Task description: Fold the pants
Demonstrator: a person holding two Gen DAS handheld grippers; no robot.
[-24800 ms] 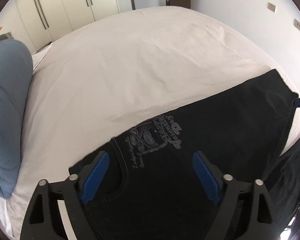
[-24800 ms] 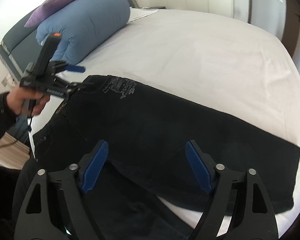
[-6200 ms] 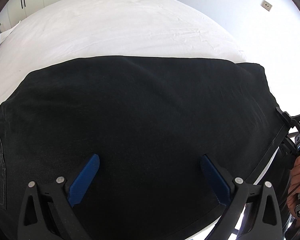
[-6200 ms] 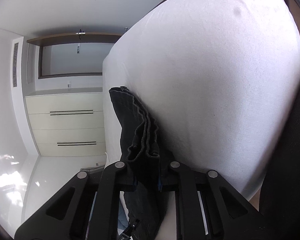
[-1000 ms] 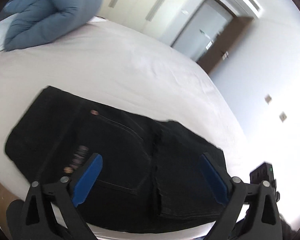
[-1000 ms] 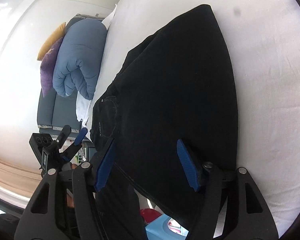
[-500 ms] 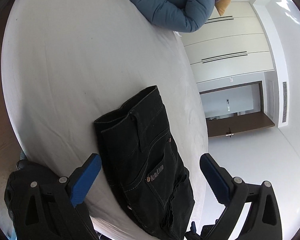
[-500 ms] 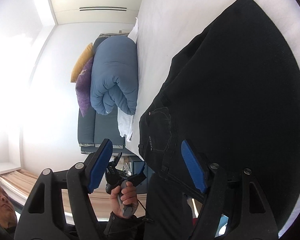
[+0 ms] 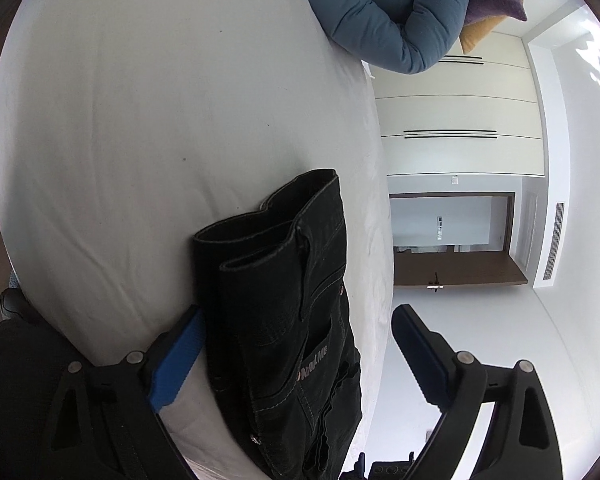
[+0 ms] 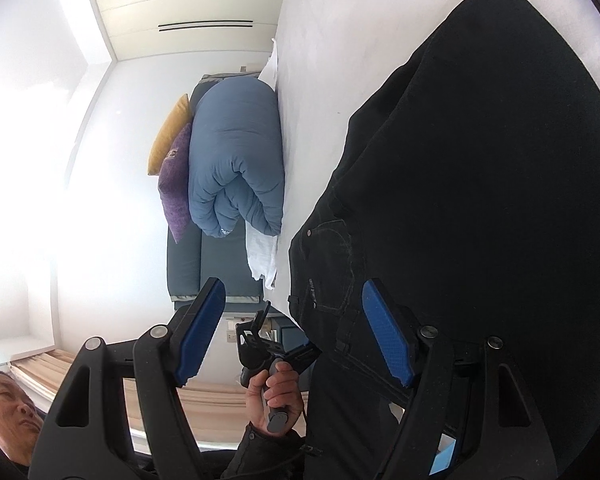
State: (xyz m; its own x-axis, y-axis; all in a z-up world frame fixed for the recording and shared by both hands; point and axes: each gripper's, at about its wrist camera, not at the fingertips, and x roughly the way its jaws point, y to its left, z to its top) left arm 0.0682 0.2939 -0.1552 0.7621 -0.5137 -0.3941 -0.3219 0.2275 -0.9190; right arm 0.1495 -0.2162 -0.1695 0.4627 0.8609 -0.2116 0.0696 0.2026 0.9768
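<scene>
The black pants [image 9: 284,300] lie folded on the white bed [image 9: 140,140], waistband and back pocket toward my left gripper. My left gripper [image 9: 296,360] is open, rolled sideways, its jaws standing on either side of the waist end; the left blue pad [image 9: 176,364] is by the bed's edge. In the right wrist view the pants [image 10: 480,180] fill the right side. My right gripper [image 10: 296,340] is open and empty, near the pants' pocket corner. The left gripper [image 10: 260,340] shows there at the waist edge, held in a hand.
A rolled blue duvet [image 9: 388,8] with purple and yellow pillows [image 10: 176,184] lies at the head of the bed. White wardrobes [image 9: 456,116] and a door [image 9: 452,240] stand beyond. The person's face [image 10: 8,412] and dark clothing sit low in the right wrist view.
Both cameras have rolled onto their sides. My left gripper has moved in on the waist end of the pants, now between its jaws. The right gripper stays open and has drawn back slightly.
</scene>
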